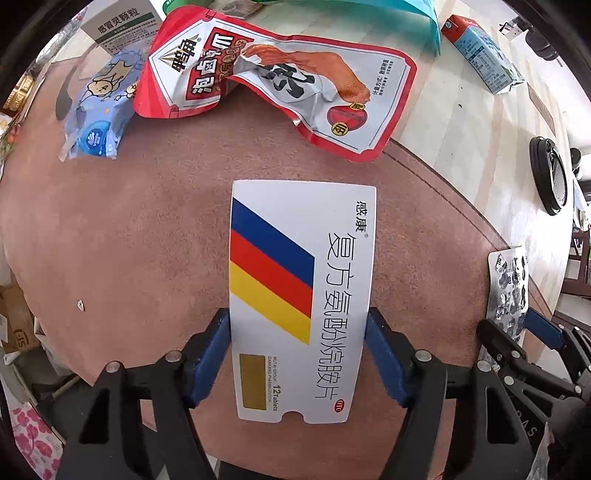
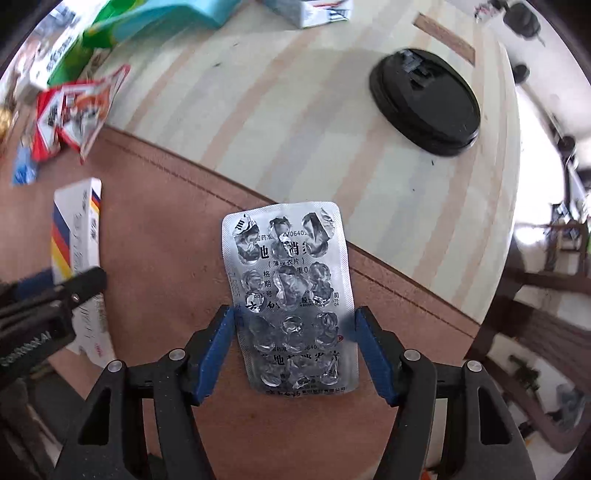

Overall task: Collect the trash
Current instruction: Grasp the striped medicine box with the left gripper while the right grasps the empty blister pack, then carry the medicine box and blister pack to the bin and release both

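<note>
My left gripper is shut on a white medicine box with blue, red and yellow stripes, its blue pads pressing both long sides above the brown mat. My right gripper is shut on an empty silver blister pack, pads at its two edges. The box also shows at the left of the right wrist view, and the blister pack at the right of the left wrist view. A crumpled red and white snack bag and a blue tissue packet lie on the mat further off.
A black round lid lies on the striped tabletop to the right. A blue and red carton lies at the far right. A white and green box and a teal bag stand at the back.
</note>
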Motion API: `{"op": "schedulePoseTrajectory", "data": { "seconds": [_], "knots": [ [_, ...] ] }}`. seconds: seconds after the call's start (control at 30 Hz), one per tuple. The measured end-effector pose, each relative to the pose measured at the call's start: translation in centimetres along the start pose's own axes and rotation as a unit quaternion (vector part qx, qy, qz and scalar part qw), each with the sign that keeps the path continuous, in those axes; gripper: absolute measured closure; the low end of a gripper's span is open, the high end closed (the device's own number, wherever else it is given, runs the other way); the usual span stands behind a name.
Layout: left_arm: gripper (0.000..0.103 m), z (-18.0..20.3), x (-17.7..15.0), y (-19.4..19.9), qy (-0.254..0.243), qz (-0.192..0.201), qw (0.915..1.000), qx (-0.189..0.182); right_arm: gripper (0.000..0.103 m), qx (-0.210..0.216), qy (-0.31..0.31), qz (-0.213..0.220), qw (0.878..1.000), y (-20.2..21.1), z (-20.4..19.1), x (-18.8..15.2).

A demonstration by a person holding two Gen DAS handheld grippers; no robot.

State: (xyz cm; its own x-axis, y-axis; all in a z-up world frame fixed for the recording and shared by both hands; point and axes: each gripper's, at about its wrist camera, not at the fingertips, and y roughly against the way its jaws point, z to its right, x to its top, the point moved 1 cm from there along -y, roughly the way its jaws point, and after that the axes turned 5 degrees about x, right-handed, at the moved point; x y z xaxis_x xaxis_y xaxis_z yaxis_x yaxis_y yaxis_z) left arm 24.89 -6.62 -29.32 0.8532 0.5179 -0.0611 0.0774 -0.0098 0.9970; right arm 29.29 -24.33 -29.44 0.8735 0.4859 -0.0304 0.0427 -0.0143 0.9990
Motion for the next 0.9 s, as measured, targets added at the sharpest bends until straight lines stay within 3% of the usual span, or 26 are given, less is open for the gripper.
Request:
{"op": "schedulePoseTrajectory", "data": {
  "seconds": [0.1,0.17,0.23,0.3,0.4,0.6,0.77,0.9],
  "knots": [
    [0.033,0.9,-0.1,0.0,-0.005,-0.001,1.0,0.007,0.034,-0.002,0.002,-0.004,1.0,-0.2,-0.6,0.3],
    [0.033,1.7,0.0,0.0,-0.005,0.0,1.0,0.008,0.023,-0.017,0.001,-0.004,1.0,-0.6,-0.1,0.5],
    [0.033,2.6,0.2,-0.5,-0.006,0.0,1.0,0.007,0.017,0.003,-0.014,-0.007,1.0,-0.7,0.4,0.7],
    [0.034,2.7,0.2,-0.5,-0.009,0.002,0.9999,0.006,0.021,-0.001,-0.004,-0.004,1.0,-0.7,0.3,1.0],
    [0.034,2.6,0.0,-0.3,-0.014,0.008,0.9998,0.013,0.036,-0.001,0.011,0.007,1.0,-0.7,0.2,0.6],
    [0.034,0.9,-0.8,1.4,-0.01,0.029,0.9993,0.02,0.036,0.005,-0.008,0.012,1.0,-0.5,0.5,0.1],
    [0.034,-0.8,-1.6,3.6,-0.003,0.061,0.9979,0.023,0.036,0.019,-0.009,0.039,0.999,1.6,2.1,-1.0],
    [0.034,-3.1,-2.6,5.9,0.011,0.09,0.9957,0.018,0.036,0.035,-0.003,0.065,0.997,3.7,0.7,-1.7]
  ]
}}
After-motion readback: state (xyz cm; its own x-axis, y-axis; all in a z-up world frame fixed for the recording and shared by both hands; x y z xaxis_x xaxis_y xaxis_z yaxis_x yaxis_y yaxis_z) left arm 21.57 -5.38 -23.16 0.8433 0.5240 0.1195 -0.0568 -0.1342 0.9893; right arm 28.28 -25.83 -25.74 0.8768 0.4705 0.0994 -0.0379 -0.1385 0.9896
